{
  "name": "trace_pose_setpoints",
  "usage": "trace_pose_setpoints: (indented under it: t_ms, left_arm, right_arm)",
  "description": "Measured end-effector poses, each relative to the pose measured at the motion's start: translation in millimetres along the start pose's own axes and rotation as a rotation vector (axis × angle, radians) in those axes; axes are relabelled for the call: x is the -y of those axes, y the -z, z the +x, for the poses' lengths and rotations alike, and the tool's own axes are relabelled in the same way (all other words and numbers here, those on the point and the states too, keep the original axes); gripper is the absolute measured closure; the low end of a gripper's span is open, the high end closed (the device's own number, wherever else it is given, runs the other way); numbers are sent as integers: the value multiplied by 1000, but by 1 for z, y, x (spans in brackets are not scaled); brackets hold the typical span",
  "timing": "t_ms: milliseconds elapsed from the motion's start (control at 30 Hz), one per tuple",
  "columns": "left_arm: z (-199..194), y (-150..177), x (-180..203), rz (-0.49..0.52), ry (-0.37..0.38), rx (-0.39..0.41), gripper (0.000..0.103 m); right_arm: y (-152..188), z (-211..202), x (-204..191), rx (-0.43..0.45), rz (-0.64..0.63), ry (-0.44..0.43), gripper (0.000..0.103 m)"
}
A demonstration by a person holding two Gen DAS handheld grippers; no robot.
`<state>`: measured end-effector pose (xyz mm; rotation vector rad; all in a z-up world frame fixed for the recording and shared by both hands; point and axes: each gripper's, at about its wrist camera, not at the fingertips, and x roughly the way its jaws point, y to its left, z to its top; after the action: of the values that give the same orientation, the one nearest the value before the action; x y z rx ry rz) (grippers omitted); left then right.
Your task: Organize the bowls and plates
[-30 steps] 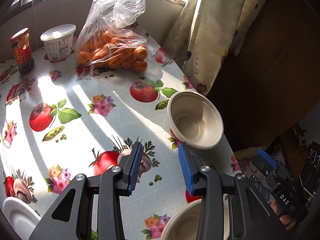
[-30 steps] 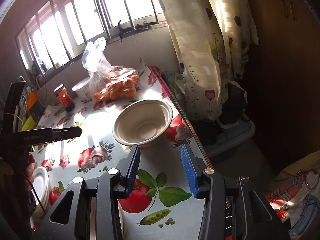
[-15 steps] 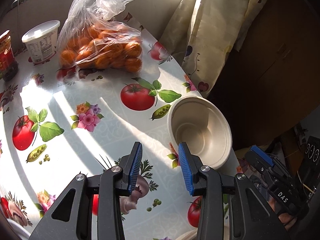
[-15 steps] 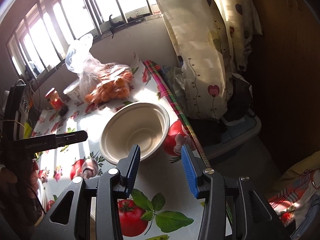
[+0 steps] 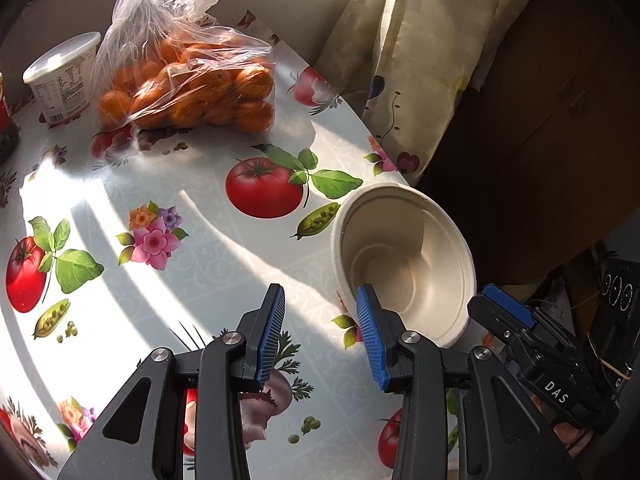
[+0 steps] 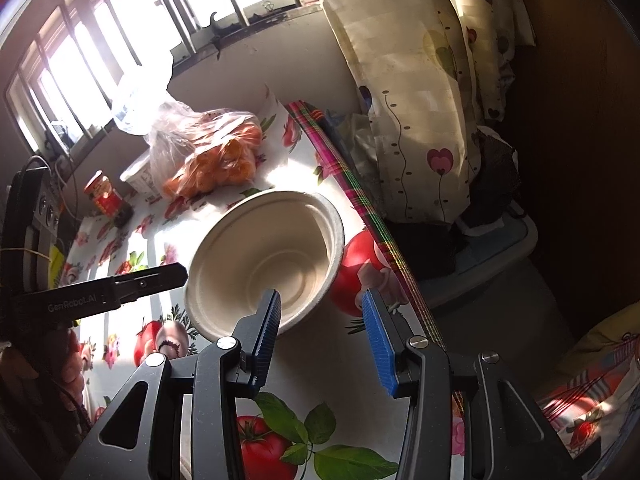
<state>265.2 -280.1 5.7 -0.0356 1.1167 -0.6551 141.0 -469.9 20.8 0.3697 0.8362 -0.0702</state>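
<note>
Bowl (image 5: 404,264) of pale moulded fibre sits upright on the table (image 5: 192,248), close against its right-hand edge, on an oilcloth printed with tomatoes, peas and flowers; sun stripes fall across the cloth. Nothing shows inside the bowl. The left gripper (image 5: 320,338) hangs over the cloth just beside the bowl's near rim, its blue-padded fingers spread wide and holding nothing; the right-hand finger overlaps the rim in this view, though whether it touches cannot be told. The right gripper (image 6: 322,338) comes in from the near edge, equally wide open and empty, with its left finger crossing the bowl's near rim in its own view. Toward the far edge lie a clear bag of oranges (image 5: 188,80), a white lidded tub (image 5: 62,76) and a red-labelled jar (image 6: 105,196). A patterned curtain (image 6: 416,92) hangs beyond the right edge.
</note>
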Motion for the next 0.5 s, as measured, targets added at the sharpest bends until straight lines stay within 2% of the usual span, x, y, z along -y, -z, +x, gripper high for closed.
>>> trace_pose_setpoints:
  t_ms: [267, 500]
  left_arm:
    - [2, -2, -2, -12, -12, 12, 64]
    - [4, -2, -2, -13, -13, 11, 69]
  right_arm:
    - [-2, 5, -1, -5, -6, 3, 61]
    - [-3, 11, -1, -14, -6, -11, 74]
